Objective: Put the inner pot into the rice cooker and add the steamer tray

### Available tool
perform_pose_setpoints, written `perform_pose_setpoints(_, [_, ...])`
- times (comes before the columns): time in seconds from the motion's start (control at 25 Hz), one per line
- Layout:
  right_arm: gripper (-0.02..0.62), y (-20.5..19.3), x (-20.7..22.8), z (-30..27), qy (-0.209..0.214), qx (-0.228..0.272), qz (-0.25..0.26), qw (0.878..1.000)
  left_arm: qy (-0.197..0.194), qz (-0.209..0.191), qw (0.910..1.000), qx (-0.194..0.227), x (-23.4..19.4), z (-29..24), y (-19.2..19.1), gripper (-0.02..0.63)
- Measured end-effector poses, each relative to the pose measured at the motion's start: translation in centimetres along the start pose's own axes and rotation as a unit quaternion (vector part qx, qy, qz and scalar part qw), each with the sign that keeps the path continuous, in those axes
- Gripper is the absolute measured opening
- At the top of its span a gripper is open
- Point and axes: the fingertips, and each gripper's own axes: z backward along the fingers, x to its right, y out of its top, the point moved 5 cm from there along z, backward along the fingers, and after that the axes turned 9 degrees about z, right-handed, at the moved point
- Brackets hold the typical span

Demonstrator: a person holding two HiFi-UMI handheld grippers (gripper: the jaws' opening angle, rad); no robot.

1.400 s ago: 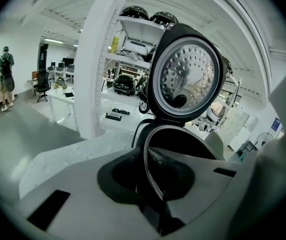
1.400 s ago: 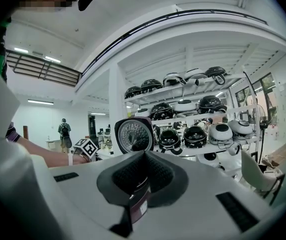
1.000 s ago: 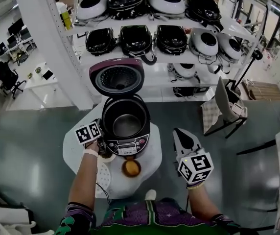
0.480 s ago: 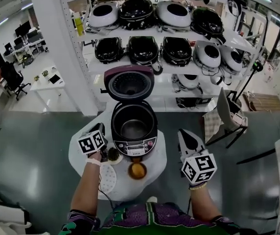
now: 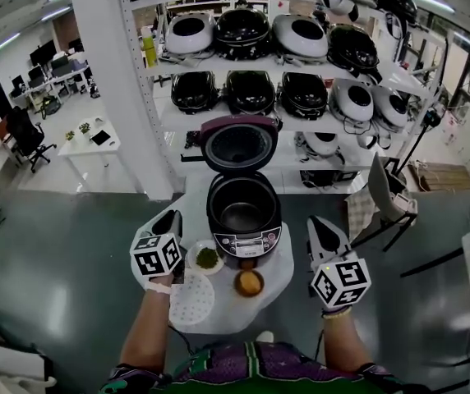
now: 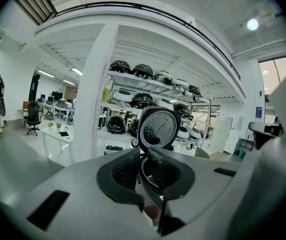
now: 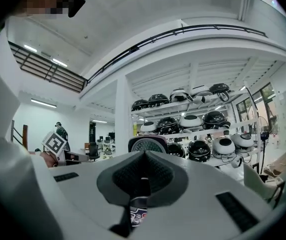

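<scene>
The purple-black rice cooker [image 5: 244, 224] stands on a small round white table [image 5: 278, 279] with its lid [image 5: 239, 144] raised. A shiny inner pot [image 5: 244, 212] sits inside it. The white perforated steamer tray [image 5: 191, 299] lies flat on the table's near left part. My left gripper [image 5: 172, 218] hovers left of the cooker, above the table edge, shut and empty. In the left gripper view its jaws [image 6: 144, 166] point at the open lid [image 6: 157, 129]. My right gripper [image 5: 317, 224] hangs right of the cooker, shut on nothing, and its own view [image 7: 143, 176] faces the lid [image 7: 147, 145].
A small dish of green stuff [image 5: 207, 258] and a brown bowl [image 5: 249, 282] sit in front of the cooker. Behind it stand white shelves [image 5: 284, 113] with several other cookers and a thick white pillar [image 5: 124, 97]. A chair [image 5: 383, 195] stands at the right.
Both grippers have risen and pulled back from the cooker. The left one has left the cooker's left side. The head view has tilted up, and the whole steamer tray now shows.
</scene>
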Motion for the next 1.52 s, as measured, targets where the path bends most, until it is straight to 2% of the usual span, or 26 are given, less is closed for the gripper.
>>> perform_pose_setpoints(0.28, [0.006, 2.6, -4.3, 1.8, -0.009, 0.019, -0.006, 1.0, -0.021, -0.039, 0.9985, 0.033, -1.0, 6.9, 1.9, 0.054])
perform_pose_setpoints(0.52, [0.006, 3.4, -8.4, 3.7, -0.015, 0.026, -0.004, 1.0, -0.037, -0.047, 0.9947, 0.083, -2.3, 13.4, 3.3, 0.054])
perform_pose_setpoints(0.88, [0.006, 4.3, -15.4, 5.9, 0.0, 0.032, 0.006, 0.999, -0.032, -0.074, 0.9892, 0.122, -5.1, 21.2, 3.0, 0.054])
perform_pose_setpoints(1.12, [0.006, 3.0, -19.4, 7.5, 0.007, 0.021, 0.005, 1.0, -0.026, -0.088, 0.9857, 0.142, -6.9, 24.7, 2.1, 0.052])
perform_pose_setpoints(1.28, [0.006, 2.2, -20.9, 7.8, 0.007, 0.009, 0.009, 1.0, -0.034, -0.083, 0.9849, 0.148, -7.9, 25.8, 1.7, 0.024])
perform_pose_setpoints(1.52, [0.006, 1.8, -22.4, 7.7, 0.001, 0.015, 0.015, 1.0, -0.057, -0.069, 0.9861, 0.14, -8.4, 26.2, 1.0, 0.02])
